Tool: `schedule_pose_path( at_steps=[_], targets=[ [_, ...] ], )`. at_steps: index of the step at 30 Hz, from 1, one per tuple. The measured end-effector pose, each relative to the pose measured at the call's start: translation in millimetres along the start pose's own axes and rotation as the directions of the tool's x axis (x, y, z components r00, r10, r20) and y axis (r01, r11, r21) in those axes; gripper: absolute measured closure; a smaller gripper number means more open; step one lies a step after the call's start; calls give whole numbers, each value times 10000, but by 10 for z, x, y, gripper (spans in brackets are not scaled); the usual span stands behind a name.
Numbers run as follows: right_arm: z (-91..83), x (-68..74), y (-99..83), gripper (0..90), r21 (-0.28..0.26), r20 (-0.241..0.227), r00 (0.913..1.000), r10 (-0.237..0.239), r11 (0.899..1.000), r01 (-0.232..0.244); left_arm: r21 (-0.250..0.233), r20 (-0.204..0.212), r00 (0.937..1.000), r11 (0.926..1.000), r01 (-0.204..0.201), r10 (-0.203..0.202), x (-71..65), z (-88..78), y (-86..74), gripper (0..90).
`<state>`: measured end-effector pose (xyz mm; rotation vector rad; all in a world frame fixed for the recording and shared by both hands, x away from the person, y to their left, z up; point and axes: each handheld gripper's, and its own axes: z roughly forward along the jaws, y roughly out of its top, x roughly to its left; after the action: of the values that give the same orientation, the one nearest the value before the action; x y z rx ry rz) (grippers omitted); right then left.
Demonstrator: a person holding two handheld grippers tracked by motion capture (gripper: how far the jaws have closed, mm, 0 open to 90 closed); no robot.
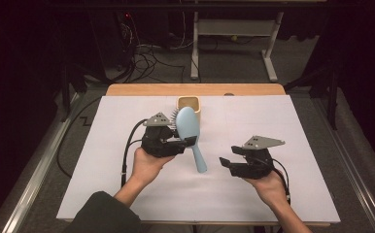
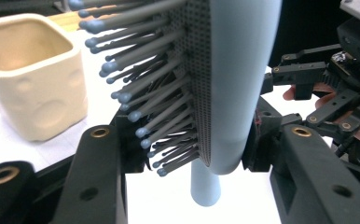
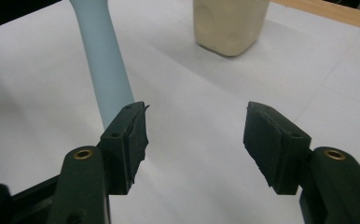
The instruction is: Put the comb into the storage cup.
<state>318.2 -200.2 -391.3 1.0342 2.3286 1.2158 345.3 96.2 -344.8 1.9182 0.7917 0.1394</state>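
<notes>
1. A pale blue hairbrush (image 1: pixel 190 133) hangs pinched at the base of its head in the left tongs (image 1: pixel 184 143), bristles turned toward a cream cup (image 1: pixel 190 107) just beyond, handle slanting down over the white desk (image 1: pixel 127 194).
2. In the left gripper view, the pads press on the brush (image 2: pixel 236 84) from both sides, and the cup (image 2: pixel 29 74) sits off to that gripper's left.
3. The right tongs (image 1: pixel 224 164) stand spread and empty, just to the right of the handle's tip; in the right gripper view the handle (image 3: pixel 104 65) passes outside the left jaw.
4. The step appears to be a handover or a steadying of the handle. Done well, the right tongs would centre the handle between both pads before closing, while the left keeps firm until the second grip holds.
</notes>
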Motion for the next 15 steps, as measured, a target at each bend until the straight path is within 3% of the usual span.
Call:
schedule_pose_path(
  at_steps=[15],
  targets=[
    [-223,-176,-261,396,-511,346,9991,231,9985,-213,-102,-183,9998,9999,10,-12,37,-63,34,547]
  ],
)
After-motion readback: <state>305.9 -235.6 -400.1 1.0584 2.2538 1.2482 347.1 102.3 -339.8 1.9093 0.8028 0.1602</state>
